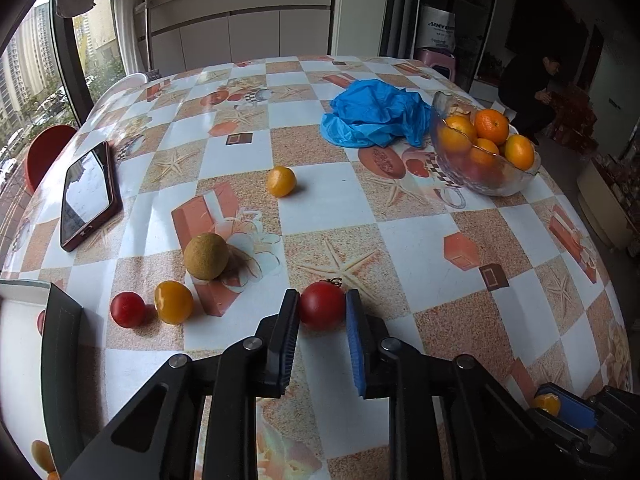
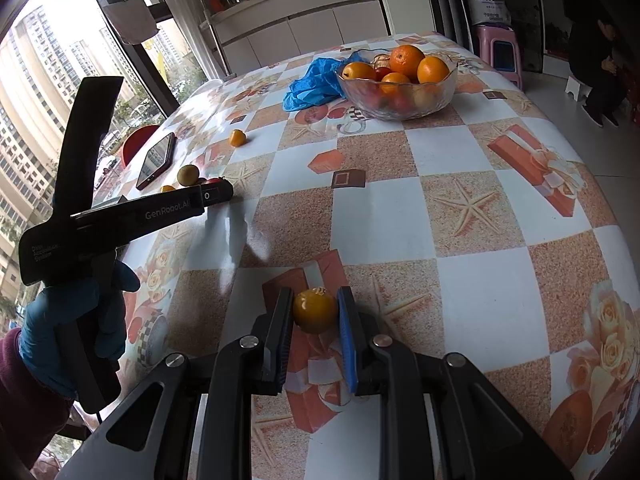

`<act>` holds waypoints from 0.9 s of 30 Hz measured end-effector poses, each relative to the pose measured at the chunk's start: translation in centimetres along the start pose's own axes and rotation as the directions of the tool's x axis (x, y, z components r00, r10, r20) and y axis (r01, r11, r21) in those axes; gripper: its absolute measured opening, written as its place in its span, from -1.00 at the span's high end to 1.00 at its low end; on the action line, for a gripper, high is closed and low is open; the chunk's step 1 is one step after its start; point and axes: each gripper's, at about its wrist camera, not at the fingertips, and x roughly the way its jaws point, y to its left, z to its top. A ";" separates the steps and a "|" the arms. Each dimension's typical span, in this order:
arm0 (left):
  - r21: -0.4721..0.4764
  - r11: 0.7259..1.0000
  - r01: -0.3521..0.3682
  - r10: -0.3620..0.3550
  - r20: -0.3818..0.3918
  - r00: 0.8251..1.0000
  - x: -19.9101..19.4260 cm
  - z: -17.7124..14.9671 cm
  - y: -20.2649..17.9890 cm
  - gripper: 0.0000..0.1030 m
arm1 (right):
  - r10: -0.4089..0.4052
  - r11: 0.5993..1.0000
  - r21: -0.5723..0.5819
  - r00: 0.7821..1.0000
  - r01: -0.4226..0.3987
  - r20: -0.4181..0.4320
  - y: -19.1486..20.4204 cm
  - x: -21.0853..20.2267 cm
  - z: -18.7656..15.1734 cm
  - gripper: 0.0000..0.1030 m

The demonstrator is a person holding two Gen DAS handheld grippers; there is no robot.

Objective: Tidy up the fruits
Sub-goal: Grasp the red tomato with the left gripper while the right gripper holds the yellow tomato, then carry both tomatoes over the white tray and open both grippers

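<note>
Table (image 1: pixel 328 196) with checkered cloth: glass bowl (image 1: pixel 486 178) near far edge. Left gripper (image 1: pixel 322 306) jaws clamp a tomato (image 1: pixel 321 305); right gripper (image 2: pixel 315 308) jaws clamp a small orange (image 2: pixel 315 311).

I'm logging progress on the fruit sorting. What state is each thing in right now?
Left tongs: shut on the red tomato.
Right tongs: shut on the yellow-orange fruit.
Glass bowl: upright, heaped with oranges.
Phone: flat, screen dark.
Blue bag: crumpled beside the bowl.
Kiwi: loose on the table.
</note>
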 end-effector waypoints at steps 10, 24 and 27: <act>-0.043 0.999 0.032 -0.030 0.062 0.998 -6.6 -3.3 1.9 0.53 | 0.028 0.999 -0.040 1.000 -0.028 0.001 2.9 -1.6 -0.1 0.55; -0.228 0.961 -0.156 0.180 0.088 0.980 -15.8 -10.3 13.7 0.53 | 0.199 0.946 -0.242 0.975 -0.217 -0.097 19.4 0.2 -0.8 0.55; -0.273 0.940 -0.206 0.234 0.074 0.969 -16.4 -12.0 16.6 0.53 | 0.222 0.922 -0.292 0.965 -0.254 -0.136 23.3 1.2 -1.7 0.55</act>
